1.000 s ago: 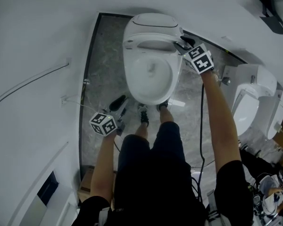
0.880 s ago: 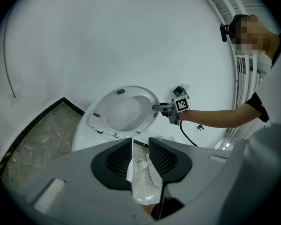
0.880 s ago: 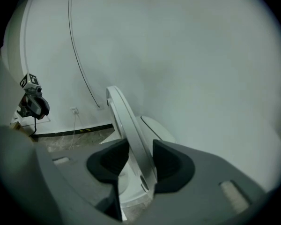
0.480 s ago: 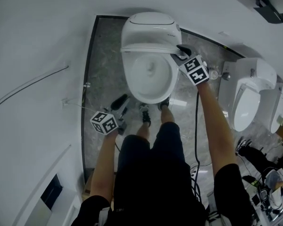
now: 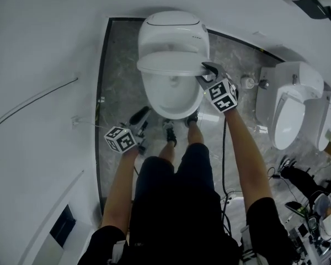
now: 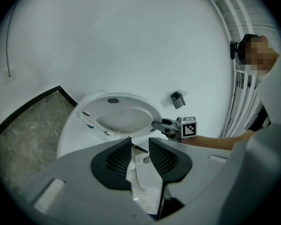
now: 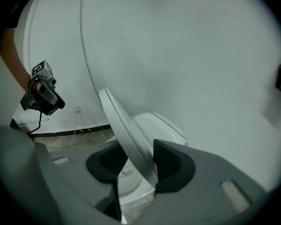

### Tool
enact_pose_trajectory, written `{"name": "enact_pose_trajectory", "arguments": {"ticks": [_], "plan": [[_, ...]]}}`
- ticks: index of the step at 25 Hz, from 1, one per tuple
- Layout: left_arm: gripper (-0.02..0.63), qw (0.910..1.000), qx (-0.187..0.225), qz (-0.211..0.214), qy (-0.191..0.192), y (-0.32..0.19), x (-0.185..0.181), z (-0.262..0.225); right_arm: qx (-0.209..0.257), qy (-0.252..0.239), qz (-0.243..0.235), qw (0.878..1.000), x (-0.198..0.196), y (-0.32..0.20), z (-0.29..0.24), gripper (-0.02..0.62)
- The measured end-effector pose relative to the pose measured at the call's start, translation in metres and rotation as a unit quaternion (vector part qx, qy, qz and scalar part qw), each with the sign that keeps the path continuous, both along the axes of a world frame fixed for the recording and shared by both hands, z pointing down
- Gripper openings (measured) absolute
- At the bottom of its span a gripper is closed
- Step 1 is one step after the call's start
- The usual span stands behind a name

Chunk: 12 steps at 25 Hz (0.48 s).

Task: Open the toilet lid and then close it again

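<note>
In the head view the white toilet lid [image 5: 171, 63] hangs half lowered over the open bowl [image 5: 174, 98], hinged at the toilet's rear body [image 5: 174, 31]. My right gripper [image 5: 203, 74] is shut on the lid's right edge. The right gripper view has the lid's thin rim [image 7: 126, 135] slanting up between the pads [image 7: 171, 165] of this gripper [image 7: 139, 165]. My left gripper [image 5: 140, 125] hangs low left of the bowl, open and holding nothing. Its own view [image 6: 140, 156] looks past empty jaws at the lid's underside [image 6: 124, 116] and the right gripper [image 6: 161, 124].
The person's feet [image 5: 168, 132] stand against the bowl's front. A second toilet [image 5: 289, 112] stands at the right. A cable [image 5: 225, 164] trails on the marble floor, with clutter at the lower right. White walls close in on the left and the back.
The lid has swung down from upright to half lowered over the bowl. My right gripper came toward the person with it. The left gripper has hardly moved.
</note>
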<state>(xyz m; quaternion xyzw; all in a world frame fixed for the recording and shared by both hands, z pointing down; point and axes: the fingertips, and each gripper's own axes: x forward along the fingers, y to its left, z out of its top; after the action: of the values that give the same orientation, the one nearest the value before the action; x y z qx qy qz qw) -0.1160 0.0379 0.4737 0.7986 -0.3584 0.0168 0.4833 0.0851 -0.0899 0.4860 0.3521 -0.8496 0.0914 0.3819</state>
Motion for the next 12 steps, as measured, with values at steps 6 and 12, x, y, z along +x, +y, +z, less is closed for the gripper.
{"name": "enact_pose_trajectory", "arguments": {"ticks": [6,12], "plan": [[0.123,0.9995,-0.012,-0.010,0.029,-0.007,0.006,0.002,0.013,0.008,0.003,1.000,-0.004,0.020,0.006,0.169],[0.143,0.9916,-0.041,-0.064,0.105,-0.025,0.009,0.007,0.031,0.018,0.002,0.999,-0.004,0.035,0.014,0.172]]}}
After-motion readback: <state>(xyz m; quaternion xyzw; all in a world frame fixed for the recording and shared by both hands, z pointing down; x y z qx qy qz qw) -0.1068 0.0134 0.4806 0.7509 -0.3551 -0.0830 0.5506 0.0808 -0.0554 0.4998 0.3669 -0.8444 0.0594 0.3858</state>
